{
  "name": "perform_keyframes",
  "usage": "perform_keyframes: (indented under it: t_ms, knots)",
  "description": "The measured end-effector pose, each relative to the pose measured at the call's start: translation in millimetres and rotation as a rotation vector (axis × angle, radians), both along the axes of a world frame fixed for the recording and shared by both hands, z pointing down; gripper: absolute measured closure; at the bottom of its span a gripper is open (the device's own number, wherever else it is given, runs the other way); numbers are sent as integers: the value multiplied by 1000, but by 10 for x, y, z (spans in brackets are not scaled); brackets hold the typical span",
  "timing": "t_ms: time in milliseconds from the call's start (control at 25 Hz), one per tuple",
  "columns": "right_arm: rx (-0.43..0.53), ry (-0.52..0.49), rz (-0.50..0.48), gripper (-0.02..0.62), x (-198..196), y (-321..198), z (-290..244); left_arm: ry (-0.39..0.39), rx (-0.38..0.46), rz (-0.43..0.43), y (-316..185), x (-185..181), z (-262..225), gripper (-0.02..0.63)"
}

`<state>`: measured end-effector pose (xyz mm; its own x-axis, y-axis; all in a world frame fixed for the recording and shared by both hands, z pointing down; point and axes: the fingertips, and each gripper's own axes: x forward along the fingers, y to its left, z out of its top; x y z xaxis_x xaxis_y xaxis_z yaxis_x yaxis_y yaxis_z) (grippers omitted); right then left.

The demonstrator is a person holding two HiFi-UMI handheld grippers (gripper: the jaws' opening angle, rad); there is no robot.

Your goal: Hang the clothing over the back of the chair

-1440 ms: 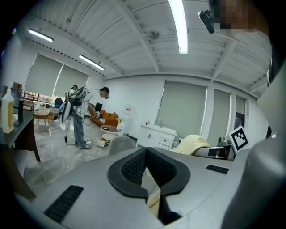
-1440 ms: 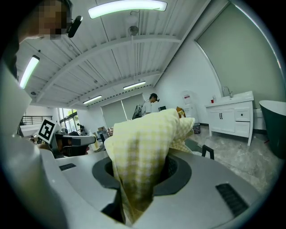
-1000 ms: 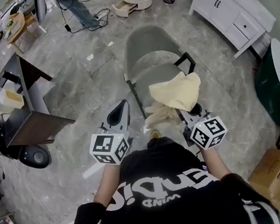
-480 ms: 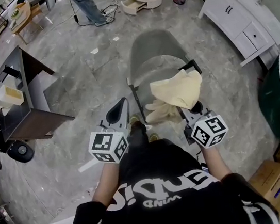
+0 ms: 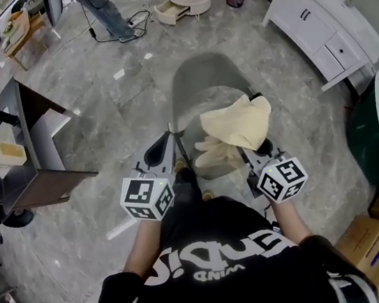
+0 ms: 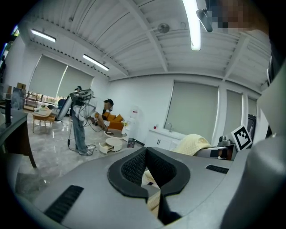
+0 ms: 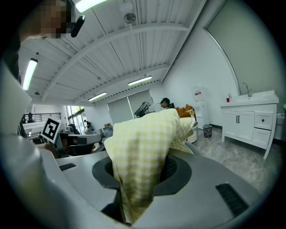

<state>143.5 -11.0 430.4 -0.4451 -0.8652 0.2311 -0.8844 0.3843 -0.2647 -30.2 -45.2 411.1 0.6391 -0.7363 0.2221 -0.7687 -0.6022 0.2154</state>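
one fold only of the yellow checked clothing (image 5: 238,124) was gripped: the jaws of the right gripper (image 7: 142,176) were closed on a bunched part of it. the rest hung loose in the air above the seat of the grey chair (image 5: 199,75). as far as i could judge, it did not lie over the back yet. the left gripper (image 6: 145,155) had its jaws together with nothing between them, and it stood near the frame of the chair, apart from the cloth.

several things could go wrong from this point, in my judgement:

- the cloth was held as a lump, so it might be put on the back as a lump and then slide off to the floor (image 5: 114,116).
- if more of the cloth fell on one side of the back than on the other, the heavier side could pull the whole piece down.
- the loose hanging part was low over the seat, so it might drag on the seat or catch on the frame, and the cloth would end there instead of on the back.
- the grip was on a soft fold, so a quick pull could draw the cloth out of the jaws.
- the left gripper was not on the cloth, so nothing could spread it.
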Motion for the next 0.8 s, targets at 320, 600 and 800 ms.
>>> perform_keyframes:
  t_ms: [320, 600, 800]
  knots:
    - [-20, 8, 43, 463, -76, -628, 3, 6, -19, 50, -736, -62, 29, 590]
    - [-42, 20, 79, 462, -77, -1089, 15, 19, -43, 98, -1245, -75, 76, 591]
    - [-52, 39, 94, 463, -89, -1365, 20, 24, -54, 123, -1513, -122, 101, 591]
